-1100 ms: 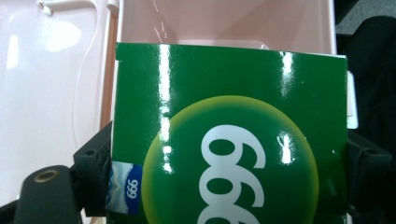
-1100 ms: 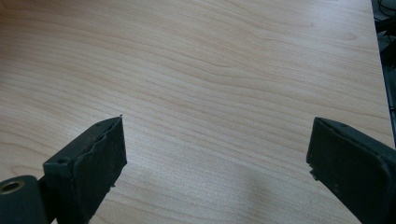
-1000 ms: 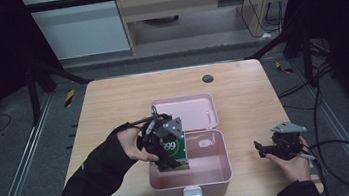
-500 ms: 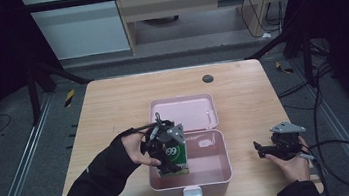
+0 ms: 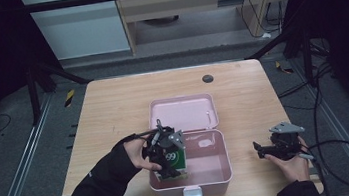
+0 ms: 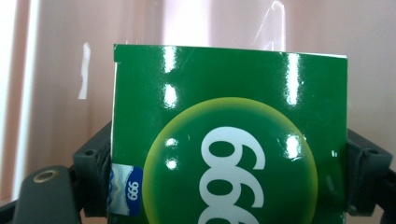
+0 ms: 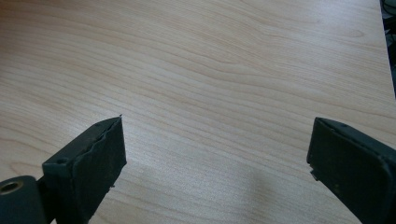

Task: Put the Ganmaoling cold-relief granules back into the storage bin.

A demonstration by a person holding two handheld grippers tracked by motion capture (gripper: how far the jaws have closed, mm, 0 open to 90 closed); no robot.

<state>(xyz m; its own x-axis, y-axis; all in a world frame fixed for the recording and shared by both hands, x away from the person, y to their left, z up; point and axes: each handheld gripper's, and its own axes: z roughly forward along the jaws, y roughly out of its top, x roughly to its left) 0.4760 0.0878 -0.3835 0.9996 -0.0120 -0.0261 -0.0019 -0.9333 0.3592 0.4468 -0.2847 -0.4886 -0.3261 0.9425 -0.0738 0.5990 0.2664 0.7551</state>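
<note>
One carton (image 5: 174,162) we lowered into box (image 5: 222,172) | stands upright | left gripper (image 5: 166,152) clamps it | right gripper (image 5: 269,150) gapes

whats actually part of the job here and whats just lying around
In use:
- green box, clamped between the left gripper's jaws
- pink case, open, the box lowered into its left end
- pink lid, lying flat behind

Lying about:
- right gripper, open over bare table, holding nothing
- dark round spot near the far edge
</note>
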